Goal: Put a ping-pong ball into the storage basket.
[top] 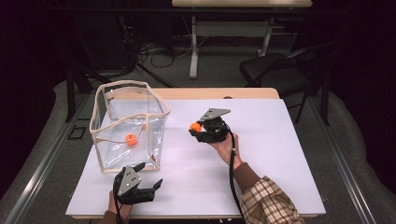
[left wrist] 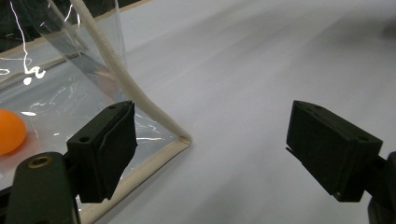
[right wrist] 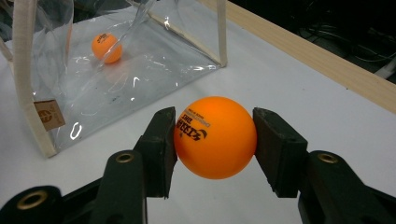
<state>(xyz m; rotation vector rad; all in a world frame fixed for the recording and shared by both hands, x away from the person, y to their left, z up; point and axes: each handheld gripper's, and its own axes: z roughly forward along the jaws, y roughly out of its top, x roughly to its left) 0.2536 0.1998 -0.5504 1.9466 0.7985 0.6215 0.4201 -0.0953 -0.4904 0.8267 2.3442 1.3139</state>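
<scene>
My right gripper (top: 196, 128) (right wrist: 215, 140) is shut on an orange ball (top: 195, 126) (right wrist: 215, 137), held just above the white table cover, right of a clear bag (top: 128, 123) (right wrist: 140, 56). The bag stands upright with cream edging and its top agape. A second orange ball (top: 131, 139) (left wrist: 9, 130) (right wrist: 106, 47) lies inside the bag on its bottom. At the table's near left my left gripper (top: 150, 176) (left wrist: 210, 149) is open with nothing between its jaws, close to the bag's near corner (left wrist: 184, 139).
A white cover (top: 261, 154) lies over the wooden table (top: 243, 93). A black chair (top: 280, 70) stands beyond the far right corner, and another table's legs and cables are behind. The cover's right half is bare.
</scene>
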